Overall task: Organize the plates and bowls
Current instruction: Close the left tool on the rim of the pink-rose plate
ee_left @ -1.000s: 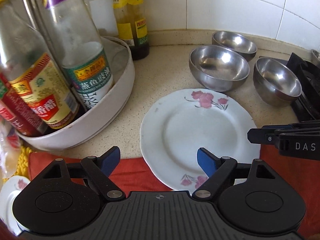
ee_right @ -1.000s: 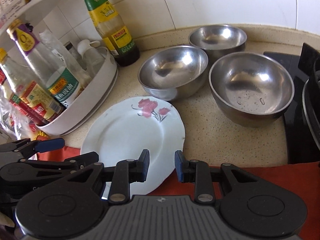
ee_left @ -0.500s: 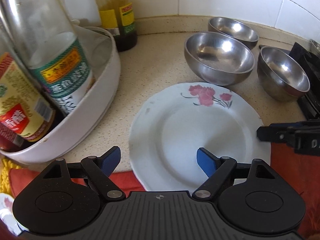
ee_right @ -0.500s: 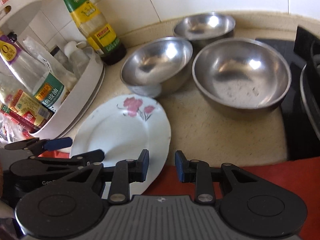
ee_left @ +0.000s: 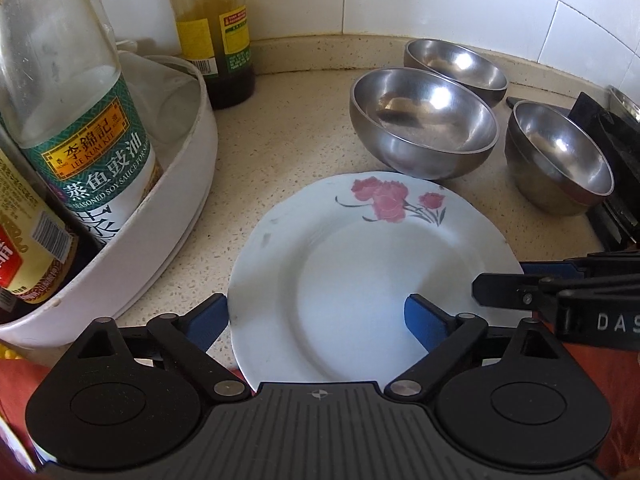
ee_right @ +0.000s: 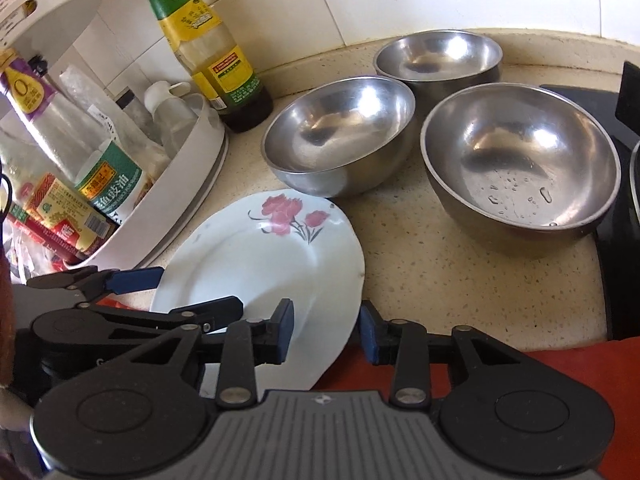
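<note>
A white plate with pink flowers (ee_left: 360, 272) (ee_right: 256, 264) lies on the speckled counter, its near rim over a red cloth. My left gripper (ee_left: 314, 322) straddles the plate's left near part; one blue pad sits just outside the rim, the other over the plate, and the jaws are opening. My right gripper (ee_right: 326, 334) has the plate's right near rim between its fingers, untouched, and its jaws are opening too. Three empty steel bowls stand behind the plate: a middle bowl (ee_left: 424, 120) (ee_right: 340, 136), a far bowl (ee_left: 456, 68) (ee_right: 438, 56) and a right bowl (ee_left: 560, 152) (ee_right: 520, 156).
A white round rack (ee_left: 180, 200) (ee_right: 192, 184) full of sauce bottles crowds the plate's left. A tall bottle (ee_left: 216, 40) (ee_right: 208, 44) stands by the tiled wall. A black stove (ee_left: 612, 152) borders the right. The red cloth (ee_right: 520, 364) covers the counter's front edge.
The left gripper has come in lower and closer over the plate, and its jaws have spread wider. The right gripper's jaws have widened around the plate's rim.
</note>
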Demonstrator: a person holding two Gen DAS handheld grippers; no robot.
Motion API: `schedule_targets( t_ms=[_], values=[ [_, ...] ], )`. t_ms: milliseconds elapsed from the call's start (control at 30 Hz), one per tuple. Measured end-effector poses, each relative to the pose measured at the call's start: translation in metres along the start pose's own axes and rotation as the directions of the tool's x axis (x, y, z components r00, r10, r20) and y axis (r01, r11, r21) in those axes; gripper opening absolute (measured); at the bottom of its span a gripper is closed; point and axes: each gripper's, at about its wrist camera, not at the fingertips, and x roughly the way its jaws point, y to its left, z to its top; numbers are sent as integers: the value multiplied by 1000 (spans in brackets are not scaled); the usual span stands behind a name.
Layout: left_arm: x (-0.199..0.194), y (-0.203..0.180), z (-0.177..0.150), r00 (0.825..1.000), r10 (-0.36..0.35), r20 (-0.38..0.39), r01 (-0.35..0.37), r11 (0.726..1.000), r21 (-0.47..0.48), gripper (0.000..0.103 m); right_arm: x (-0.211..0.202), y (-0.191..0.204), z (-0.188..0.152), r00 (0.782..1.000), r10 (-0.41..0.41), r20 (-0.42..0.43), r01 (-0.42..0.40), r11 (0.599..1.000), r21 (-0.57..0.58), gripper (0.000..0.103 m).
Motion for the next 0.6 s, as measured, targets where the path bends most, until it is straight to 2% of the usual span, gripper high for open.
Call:
schedule_targets(
  t_ms=[167,433,500,600],
  values=[
    [-4,3,-5,1000,-4,22,4,1000,-7,90,-4,-2,-4,1000,18,14,-17,1000,-12,37],
    [-3,2,-4,1000,4,24,-5,1000,6,90,-2,-8,-2,999,52,1,-52,999,13,37],
    [0,6,-4,999,-13,32,13,1000,2,92,0,-8,1,998,56,1,-56,998,8,37],
    [9,17,-7,999,-40,32,42,998,-48,102,2,-13,2,997,77,7,-77,997,27,37]
  ],
)
